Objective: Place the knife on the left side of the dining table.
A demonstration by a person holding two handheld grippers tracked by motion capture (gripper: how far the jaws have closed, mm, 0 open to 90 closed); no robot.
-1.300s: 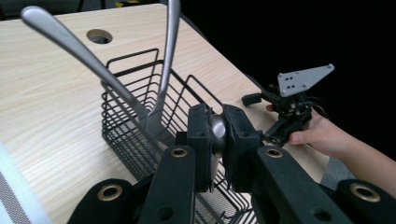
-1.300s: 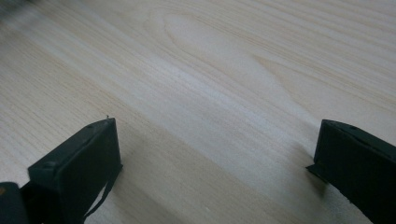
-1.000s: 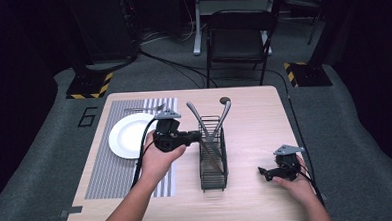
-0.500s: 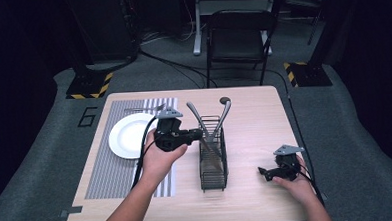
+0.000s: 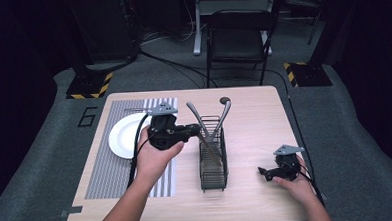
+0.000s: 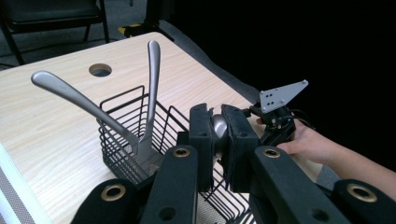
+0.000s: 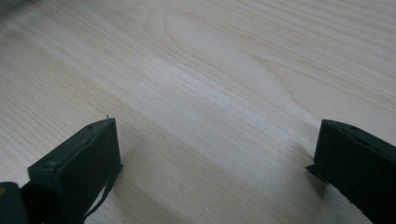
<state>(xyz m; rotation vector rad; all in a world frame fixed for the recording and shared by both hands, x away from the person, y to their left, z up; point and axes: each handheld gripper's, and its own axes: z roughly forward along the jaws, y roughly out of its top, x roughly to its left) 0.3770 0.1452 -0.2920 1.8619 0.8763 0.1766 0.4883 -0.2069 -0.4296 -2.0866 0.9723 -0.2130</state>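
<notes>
Left gripper (image 5: 194, 132): seen left of centre in the high view, carried above the table in the person's left hand (image 5: 153, 160); its jaws are closed on the rounded metal end of a utensil.
Held utensil (image 6: 218, 129): a metal piece is pinched between the two black pads at the centre of the left gripper view; its lower part is seen running slantwise down into the basket in the high view. Which kind of utensil it is cannot be told.
Wire basket (image 5: 213, 160): a black wire caddy is stood upright at the centre of the high view, just right of the left gripper.
Other utensils: two metal handles, one leaning left (image 6: 79, 99) and one nearly upright (image 6: 152, 84), are seen rising from the basket in the left half of the left gripper view.
Right gripper (image 5: 262, 171): placed low at the lower right of the high view, held in the person's right hand (image 5: 293, 182), well apart from the basket; in the right gripper view its jaws are spread wide with nothing between them but bare wood.
Plate (image 5: 121, 139): a white plate is laid on the striped mat (image 5: 104, 169) at the left of the high view.
Table (image 5: 254, 118): a light wooden top, with a round hole (image 5: 224, 99) near its far edge.
</notes>
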